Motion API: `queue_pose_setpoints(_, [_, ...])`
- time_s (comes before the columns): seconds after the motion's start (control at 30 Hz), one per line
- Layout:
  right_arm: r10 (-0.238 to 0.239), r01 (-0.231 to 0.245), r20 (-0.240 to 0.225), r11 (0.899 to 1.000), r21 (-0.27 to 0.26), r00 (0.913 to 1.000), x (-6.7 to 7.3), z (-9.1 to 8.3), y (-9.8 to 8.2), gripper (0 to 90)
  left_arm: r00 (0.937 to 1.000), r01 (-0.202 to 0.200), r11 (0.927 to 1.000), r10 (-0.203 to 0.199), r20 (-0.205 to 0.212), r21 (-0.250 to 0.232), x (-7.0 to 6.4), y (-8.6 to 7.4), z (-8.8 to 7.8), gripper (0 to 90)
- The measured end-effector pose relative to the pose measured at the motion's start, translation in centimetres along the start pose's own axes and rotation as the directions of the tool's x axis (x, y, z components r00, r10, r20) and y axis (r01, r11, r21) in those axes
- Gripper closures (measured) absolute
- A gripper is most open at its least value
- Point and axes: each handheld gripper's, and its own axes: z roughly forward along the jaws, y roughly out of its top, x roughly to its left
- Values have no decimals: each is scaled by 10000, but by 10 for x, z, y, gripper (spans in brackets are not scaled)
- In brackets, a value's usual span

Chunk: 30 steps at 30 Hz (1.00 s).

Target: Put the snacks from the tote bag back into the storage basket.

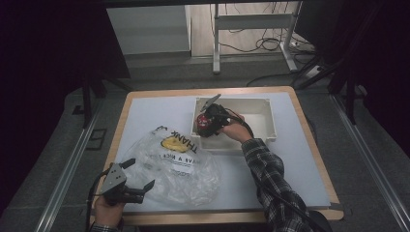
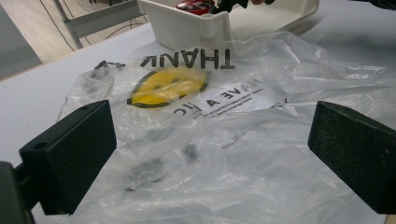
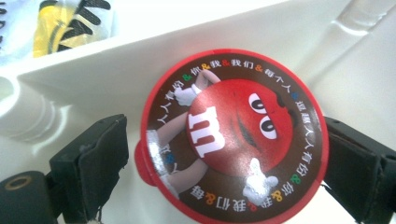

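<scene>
Jaws of the right gripper (image 3: 224, 154) stand on either side of a round red-rimmed candy tub with a brown lid printed with a red cartoon figure (image 3: 233, 133). The right jaw meets the tub's rim, while a sliver of white shows between the left jaw and the rim, so I cannot tell whether the tub is truly clamped. Tub and gripper sit inside a white rectangular plastic bin (image 3: 140, 51), close to its inner wall.

From the high view, the right gripper (image 1: 205, 121) reaches into the left end of the bin (image 1: 263, 104), and the tub shows as a red patch (image 1: 203, 122) at the tip, under the hand (image 1: 234, 128) with the plaid sleeve. The bin stands at the far middle of the pale grey bench (image 1: 145, 116).

At the near left, the left gripper (image 1: 140, 174) is spread wide with nothing between its jaws, at the near left edge of a crumpled clear plastic bag with black lettering and a yellow smiley face (image 1: 176, 162).

The left gripper view brings out the bag's wrinkles (image 2: 224, 121) and print, with the bin's near corner (image 2: 196, 30) beyond it.
</scene>
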Motion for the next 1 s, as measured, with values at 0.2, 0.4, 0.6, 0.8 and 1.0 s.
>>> queue_pose_setpoints(0.2, [42, -41, 56, 9997, -242, 10000, 2, -5, 0, 75, 10000, -14, 10000, 14, 0, -6, 0, 0, 0, 10])
queue_pose_setpoints(0.4, [51, -48, 63, 9990, -450, 10000, 3, -9, -2, 71, 10000, -23, 10000, 23, -6, 16, 0, 0, 0, 10])
queue_pose_setpoints(0.6, [87, -83, 69, 9982, -600, 9999, 4, -13, -3, 68, 10000, -26, 10000, 26, -13, 6, 0, 0, 0, 10])
queue_pose_setpoints(0.8, [69, -63, 70, 9972, -741, 10000, 7, -18, -3, 67, 10000, -30, 10000, 30, -9, 19, 0, 0, 0, 10])
queue_pose_setpoints(1.0, [157, -152, 48, 9953, -953, 9999, 7, -24, -5, 66, 10000, -27, 10000, 27, -21, 17, -1, 0, 0, 10])
